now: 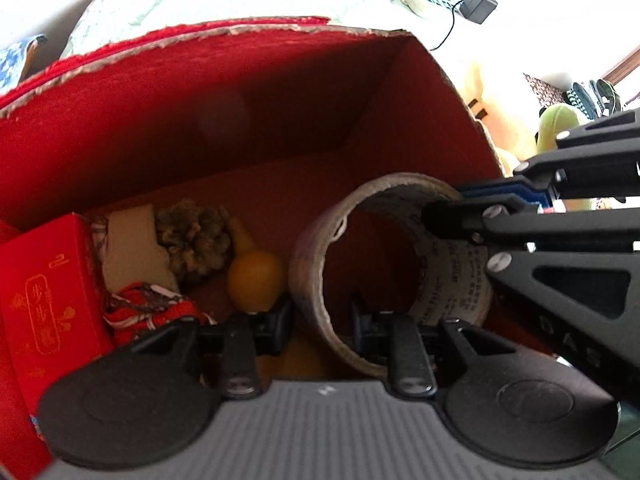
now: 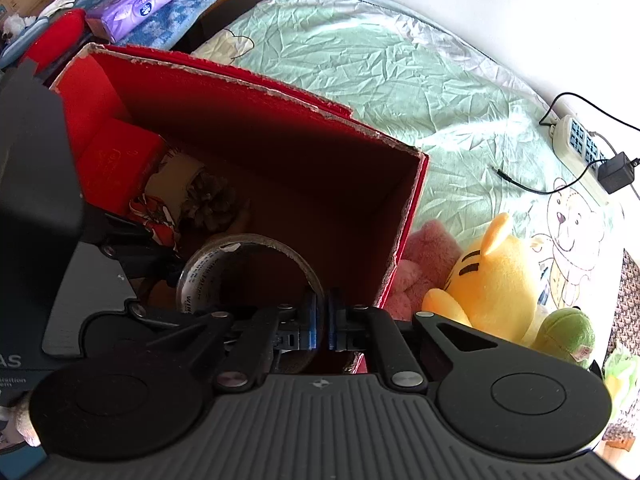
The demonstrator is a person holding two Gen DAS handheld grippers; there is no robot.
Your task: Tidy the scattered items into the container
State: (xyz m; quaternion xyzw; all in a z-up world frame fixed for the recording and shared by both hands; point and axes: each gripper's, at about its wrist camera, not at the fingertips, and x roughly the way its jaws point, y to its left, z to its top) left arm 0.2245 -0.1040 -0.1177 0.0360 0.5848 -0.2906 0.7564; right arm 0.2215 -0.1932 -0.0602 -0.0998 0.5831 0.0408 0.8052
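Observation:
A large red cardboard box [image 1: 240, 120] [image 2: 280, 140] stands on the bed with its top open. A tape roll [image 1: 308, 264] [image 2: 256, 242] hangs upright inside it. My right gripper [image 2: 322, 322] is shut on the roll's rim with its blue pads; it enters the left wrist view from the right [image 1: 436, 216]. My left gripper [image 1: 320, 320] is open, with its fingers on either side of the roll's near wall. On the box floor lie a yellow gourd [image 1: 256, 276], a pine cone [image 1: 196, 240] [image 2: 212, 200], a patterned red cloth [image 1: 148, 308] and a small red carton [image 1: 48, 292] [image 2: 116, 160].
Outside the box's right wall, a yellow plush toy [image 2: 492, 280], a pink plush [image 2: 424, 264] and a green ball [image 2: 568, 332] lie on the green sheet [image 2: 360, 80]. A power strip [image 2: 580, 148] with a charger sits far right. A purple tissue pack [image 2: 132, 0] lies behind the box.

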